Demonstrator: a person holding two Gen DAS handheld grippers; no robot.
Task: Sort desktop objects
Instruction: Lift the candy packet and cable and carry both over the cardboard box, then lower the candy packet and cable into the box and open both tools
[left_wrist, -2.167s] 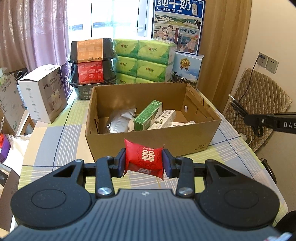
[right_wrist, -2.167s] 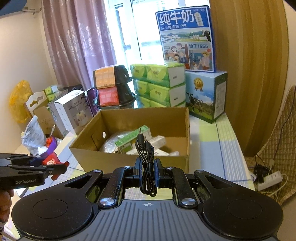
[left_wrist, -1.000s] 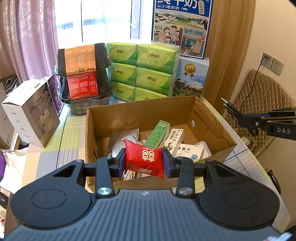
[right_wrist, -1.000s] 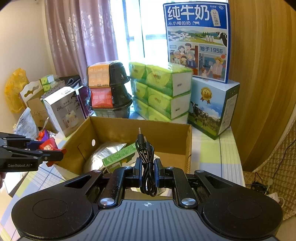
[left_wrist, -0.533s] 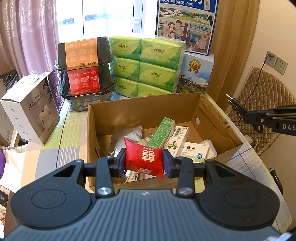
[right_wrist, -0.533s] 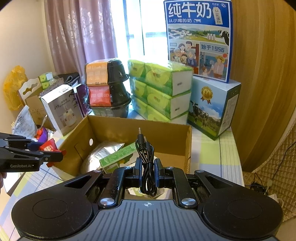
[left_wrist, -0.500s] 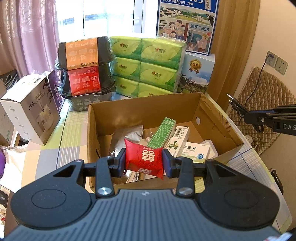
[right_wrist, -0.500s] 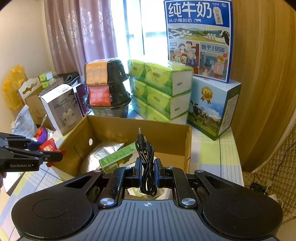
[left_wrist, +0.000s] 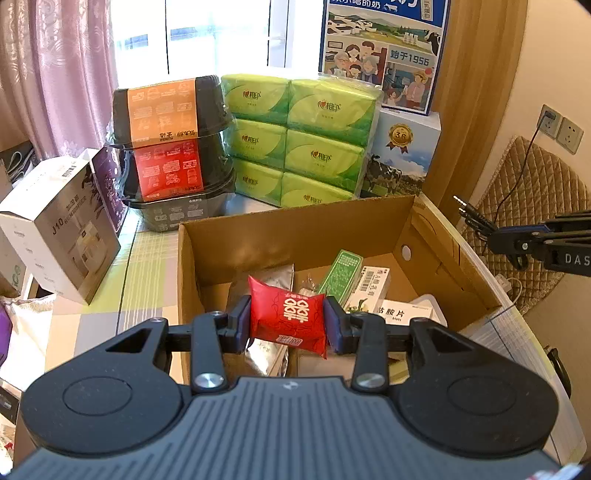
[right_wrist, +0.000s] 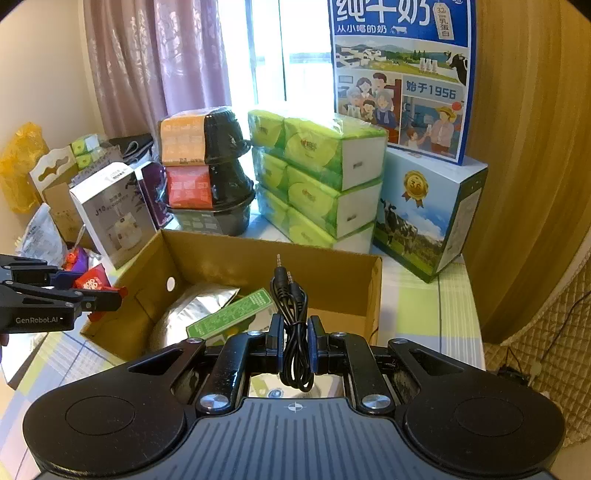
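Left gripper (left_wrist: 288, 324): clamped on red packet (left_wrist: 290, 316), held over near part of cardboard box (left_wrist: 295, 229).
Right gripper (right_wrist: 295, 347): pinched on coiled black audio cable (right_wrist: 291, 332), plugs up, above box's near-right part.
Hidden: box front wall and floor behind gripper bodies; silver pouch (right_wrist: 192, 306) partly covered.
Inside box: green carton (left_wrist: 341, 271), white medicine boxes (left_wrist: 373, 286).

Two grippers (left_wrist: 288, 323) (right_wrist: 295, 345), one red packet (left_wrist: 290, 319), one cable (right_wrist: 291, 328), one carton (left_wrist: 295, 232), six green tissue packs (left_wrist: 295, 136), three black bowls (left_wrist: 170, 147), two milk boxes (left_wrist: 402, 155).
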